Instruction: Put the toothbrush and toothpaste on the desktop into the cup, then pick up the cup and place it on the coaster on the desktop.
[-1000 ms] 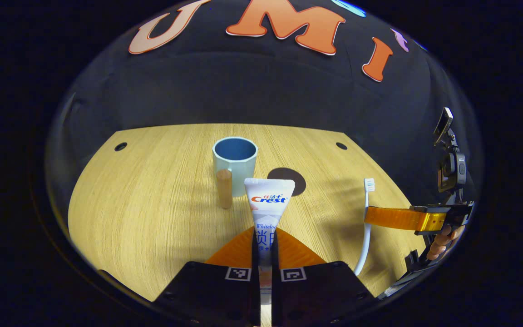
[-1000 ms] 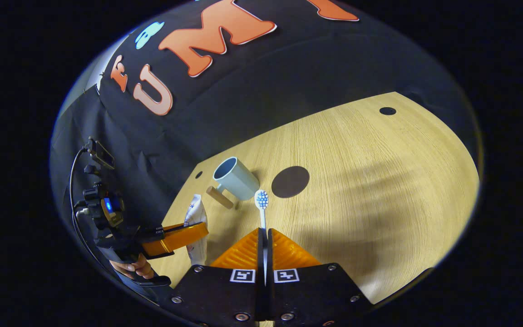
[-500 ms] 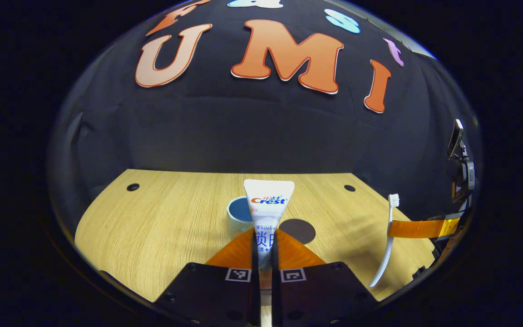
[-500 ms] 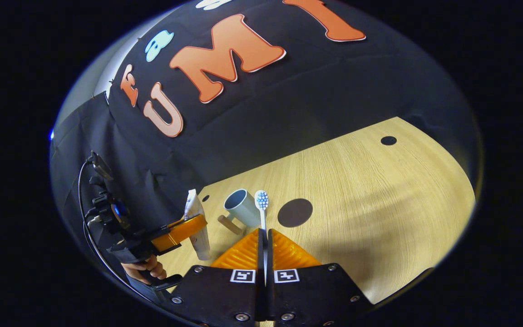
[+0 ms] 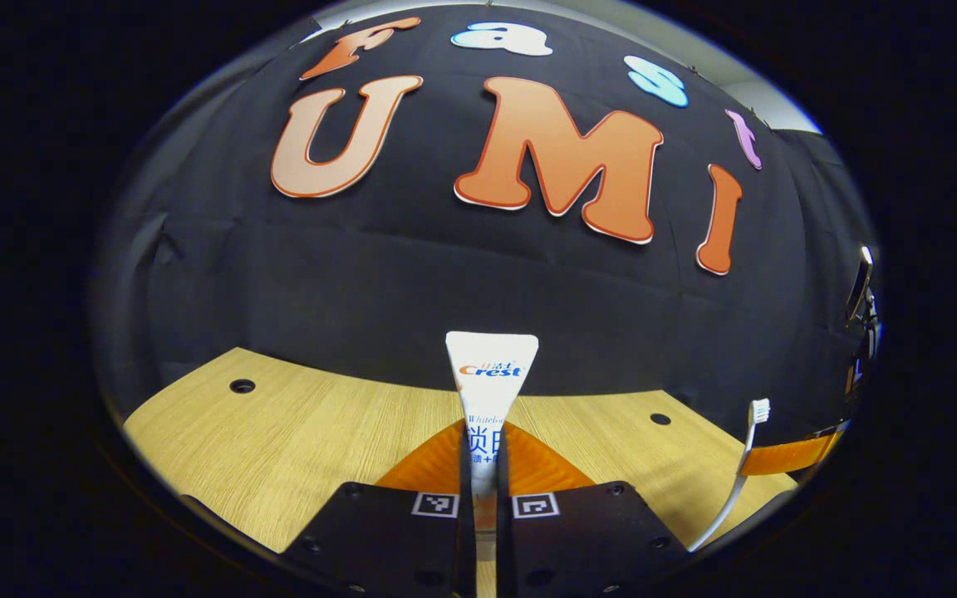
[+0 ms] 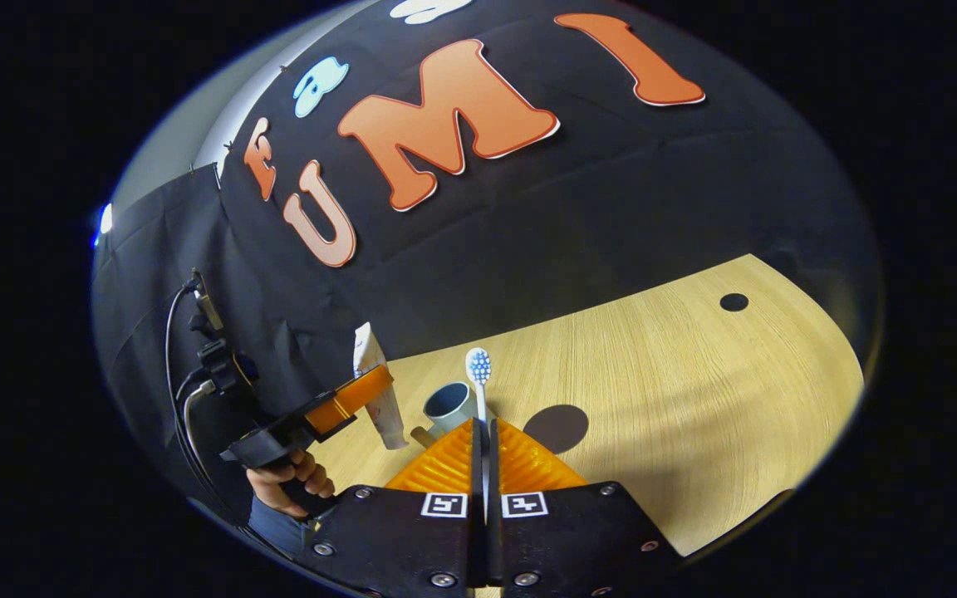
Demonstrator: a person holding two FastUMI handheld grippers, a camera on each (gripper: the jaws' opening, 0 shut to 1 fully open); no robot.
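White toothpaste tube stands upright at the lower centre of my left gripper view, pinched between both fingers of the left gripper, crimped end up against the black cloth. At the lower right of that view the right gripper clamps the white toothbrush. In my right gripper view the toothbrush, bristles up, rises from the closed fingers at bottom centre. Just behind it on the pale wooden desktop sits the light blue cup, with the dark round coaster near it to the right. A hand grips the left gripper at lower left.
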